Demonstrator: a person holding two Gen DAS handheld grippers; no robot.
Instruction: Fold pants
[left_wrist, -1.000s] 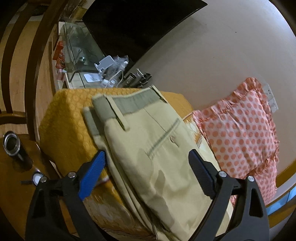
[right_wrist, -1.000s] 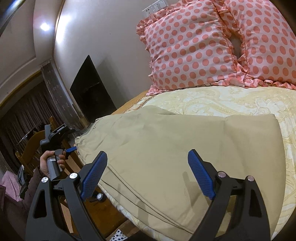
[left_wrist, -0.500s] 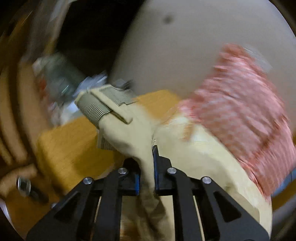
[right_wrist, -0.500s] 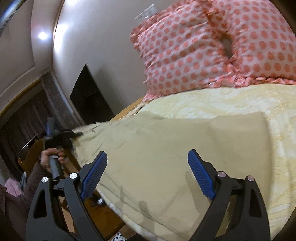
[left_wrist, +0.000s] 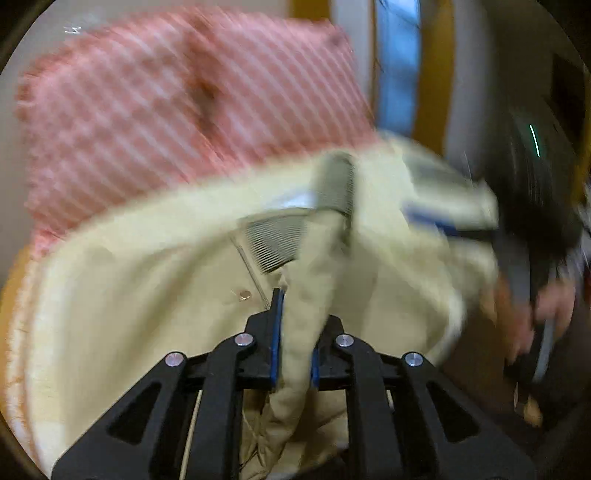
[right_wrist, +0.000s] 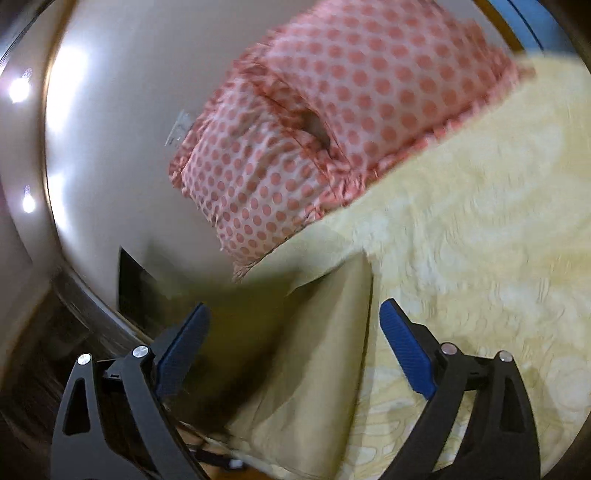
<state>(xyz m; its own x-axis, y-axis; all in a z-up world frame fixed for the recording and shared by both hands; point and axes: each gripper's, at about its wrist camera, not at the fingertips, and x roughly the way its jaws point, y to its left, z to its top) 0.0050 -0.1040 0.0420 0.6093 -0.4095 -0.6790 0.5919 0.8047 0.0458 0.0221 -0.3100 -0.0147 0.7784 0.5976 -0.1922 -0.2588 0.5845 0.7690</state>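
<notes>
Pale yellow bedding (right_wrist: 480, 229) below the dotted pillow (right_wrist: 332, 110) now carries only part of the pants (left_wrist: 147, 295), since your left gripper (left_wrist: 293, 343) has clamped their waistband and swung it over, starting the fold, while your right gripper (right_wrist: 291, 350) hovers spread, empty.

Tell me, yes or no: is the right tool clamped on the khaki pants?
No: the right tool is open, its blue pads apart above the khaki pants.
</notes>
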